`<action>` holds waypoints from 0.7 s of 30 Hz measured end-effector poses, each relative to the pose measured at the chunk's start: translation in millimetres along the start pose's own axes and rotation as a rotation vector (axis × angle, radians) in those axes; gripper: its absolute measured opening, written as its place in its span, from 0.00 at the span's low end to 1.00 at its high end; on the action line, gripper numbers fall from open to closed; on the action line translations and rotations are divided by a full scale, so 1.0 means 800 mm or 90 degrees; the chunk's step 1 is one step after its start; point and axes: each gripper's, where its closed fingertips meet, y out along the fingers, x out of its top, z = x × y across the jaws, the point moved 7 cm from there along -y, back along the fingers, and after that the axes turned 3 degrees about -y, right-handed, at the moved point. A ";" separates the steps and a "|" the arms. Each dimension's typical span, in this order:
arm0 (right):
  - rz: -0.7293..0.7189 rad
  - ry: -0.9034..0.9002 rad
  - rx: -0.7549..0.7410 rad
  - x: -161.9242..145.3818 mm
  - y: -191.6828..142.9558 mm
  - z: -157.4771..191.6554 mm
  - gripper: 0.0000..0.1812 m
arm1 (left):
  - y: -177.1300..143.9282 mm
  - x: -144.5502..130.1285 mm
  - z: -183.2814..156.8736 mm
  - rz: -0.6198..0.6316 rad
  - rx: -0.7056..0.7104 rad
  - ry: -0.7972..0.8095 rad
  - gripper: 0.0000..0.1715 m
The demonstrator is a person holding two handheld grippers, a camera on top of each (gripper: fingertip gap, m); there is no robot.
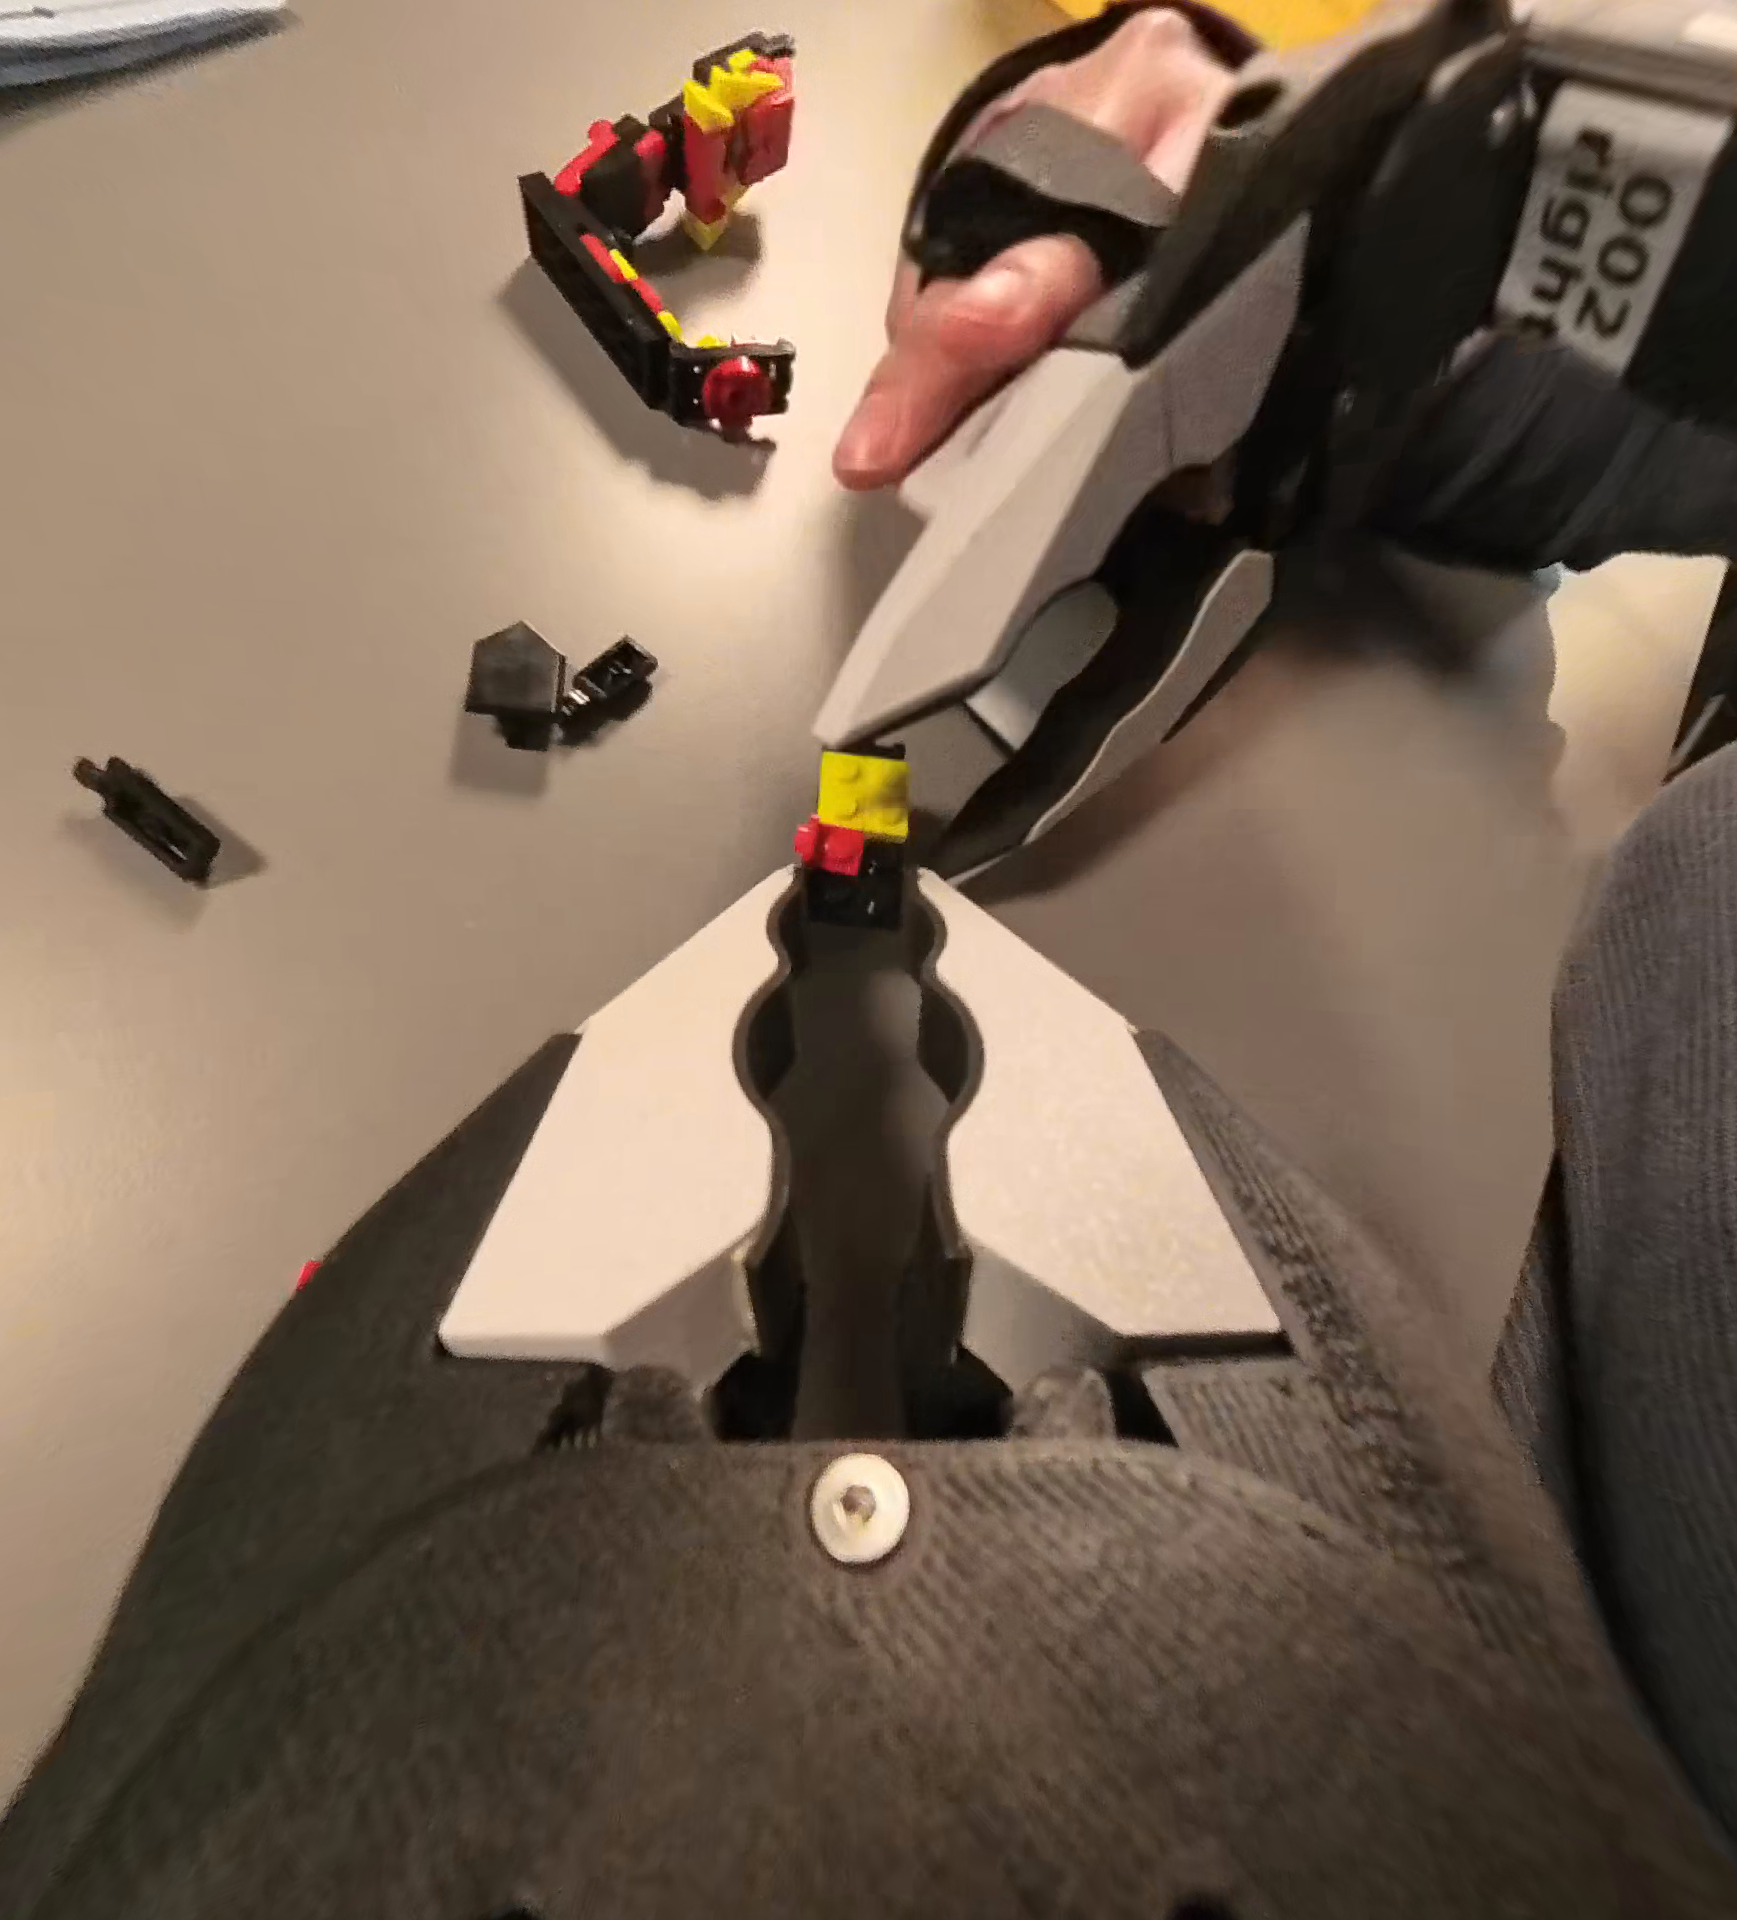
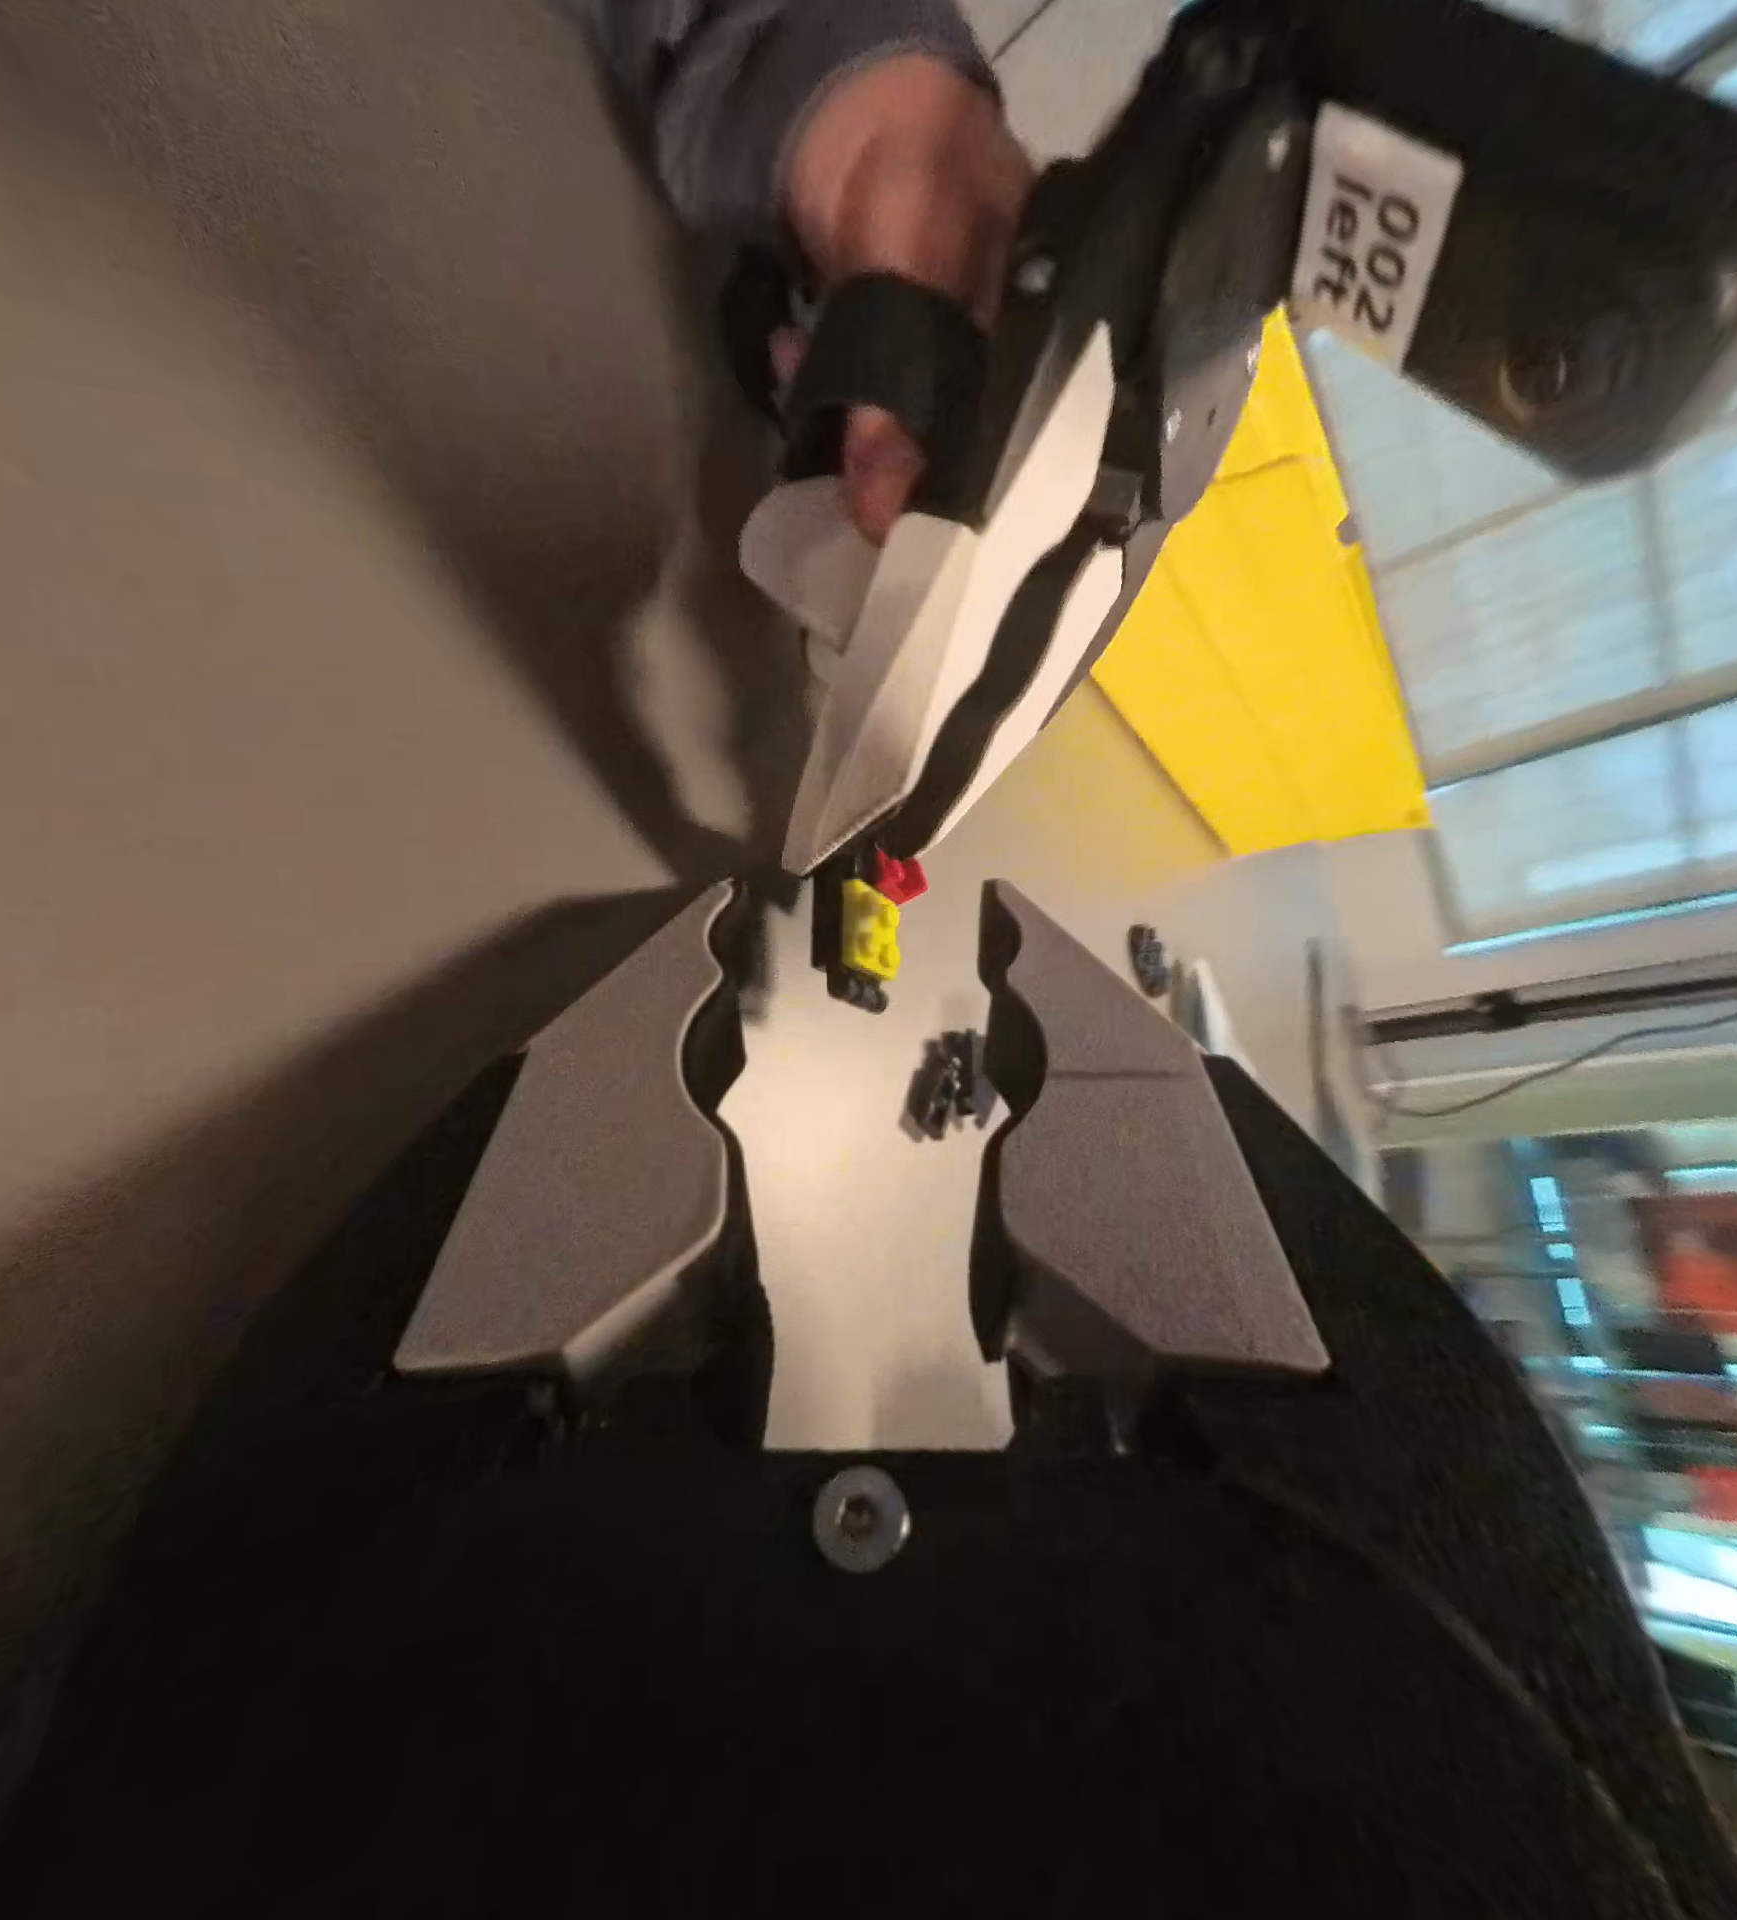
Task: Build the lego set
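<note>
- Left gripper (image 1: 856, 883): grey fingers drawn nearly together, tips clamped on a small object, pointing forward over the table.
- Right gripper (image 2: 859, 894): fingers spread apart, nothing between them, one tip just beside the left gripper's tips.
- Right hand (image 1: 1009, 270): wrapped round its handle, forefinger stretched along the finger housing.
- Left hand (image 2: 895, 208): gripping its handle, blurred.

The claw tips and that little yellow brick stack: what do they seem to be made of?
Claw tips: probably 3D-printed plastic, matte grey with a fine grainy texture. Brick stack: moulded plastic, smooth and slightly glossy, with round studs on the yellow face. It is pinched in the left claw.
</note>
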 end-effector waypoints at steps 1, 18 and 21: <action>0.004 -0.031 -0.013 0.002 0.001 0.001 0.23 | 0.001 -0.001 0.000 0.005 -0.004 -0.002 0.09; 0.052 -0.184 -0.044 0.007 0.014 0.014 0.10 | 0.001 0.000 -0.001 0.014 -0.018 0.004 0.09; 0.060 -0.191 -0.047 0.006 0.015 0.014 0.09 | 0.002 -0.001 -0.001 0.014 -0.015 0.006 0.09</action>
